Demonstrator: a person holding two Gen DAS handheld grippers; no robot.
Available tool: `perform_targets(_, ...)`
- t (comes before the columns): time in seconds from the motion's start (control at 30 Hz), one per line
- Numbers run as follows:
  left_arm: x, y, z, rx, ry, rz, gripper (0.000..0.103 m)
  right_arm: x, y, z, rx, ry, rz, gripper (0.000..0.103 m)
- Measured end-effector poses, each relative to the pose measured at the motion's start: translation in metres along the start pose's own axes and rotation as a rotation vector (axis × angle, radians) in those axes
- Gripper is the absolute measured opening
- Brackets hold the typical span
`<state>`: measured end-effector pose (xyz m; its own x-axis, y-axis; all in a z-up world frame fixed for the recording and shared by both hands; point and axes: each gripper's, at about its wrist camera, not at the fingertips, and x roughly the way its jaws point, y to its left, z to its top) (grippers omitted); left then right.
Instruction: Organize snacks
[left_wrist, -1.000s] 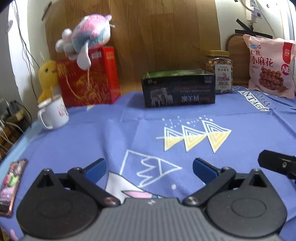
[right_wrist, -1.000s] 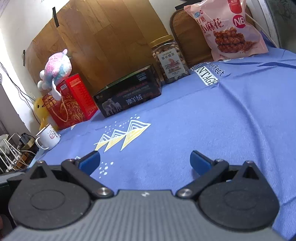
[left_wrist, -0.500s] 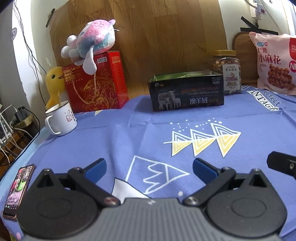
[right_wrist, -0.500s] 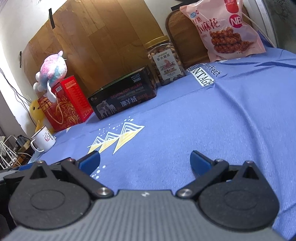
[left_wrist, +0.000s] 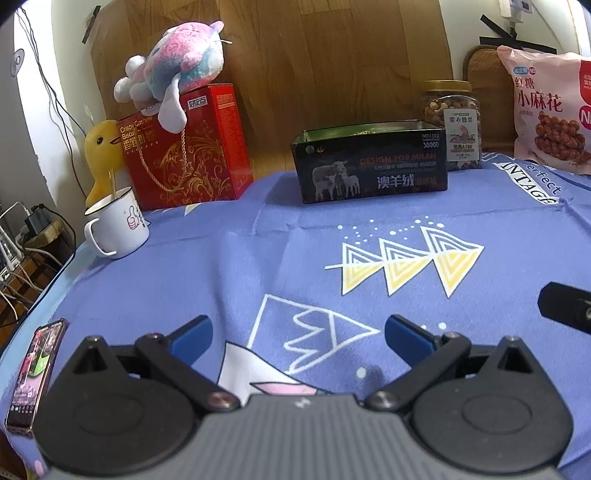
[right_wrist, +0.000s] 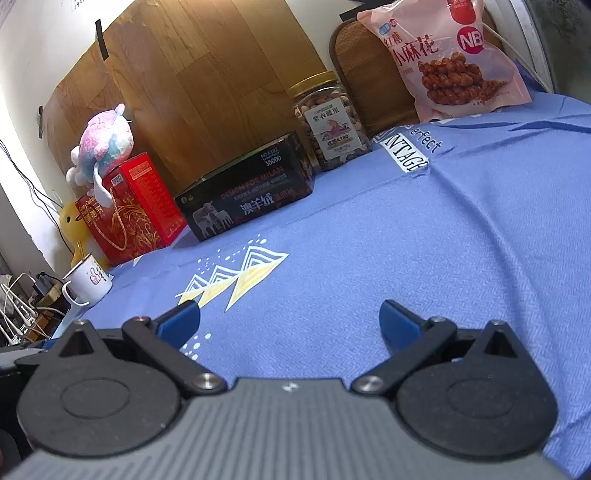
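At the back of the blue cloth stand a red biscuit box (left_wrist: 184, 155) (right_wrist: 129, 210), an open black tin (left_wrist: 373, 166) (right_wrist: 247, 195), a jar of nuts (left_wrist: 452, 125) (right_wrist: 332, 118) and a pink bag of twist snacks (left_wrist: 550, 114) (right_wrist: 447, 59). My left gripper (left_wrist: 297, 334) is open and empty, low over the cloth near the front. My right gripper (right_wrist: 290, 321) is open and empty, low over the cloth, to the right of the left one. Part of it shows in the left wrist view (left_wrist: 565, 306).
A plush toy (left_wrist: 173, 77) (right_wrist: 103, 144) lies on the red box. A yellow duck (left_wrist: 99, 155) and a white mug (left_wrist: 118, 225) (right_wrist: 88, 280) stand at the left. A phone (left_wrist: 35, 373) lies at the front left edge. Cables hang past the left edge.
Both grippers have risen and tilted slightly, so the back row sits lower and closer in both views. Both stay open and empty.
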<state>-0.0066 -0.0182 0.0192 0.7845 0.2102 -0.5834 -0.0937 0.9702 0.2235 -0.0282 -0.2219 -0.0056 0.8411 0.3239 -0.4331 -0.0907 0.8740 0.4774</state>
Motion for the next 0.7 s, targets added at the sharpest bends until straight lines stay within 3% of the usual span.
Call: perform_targets(0.7, -0.0007, 0.0052, -0.0028, -0.007, 0.006, 0.007, 0.103, -0.0009, 0.0009, -0.0018, -0.001, 0.003, 0.001, 0.103)
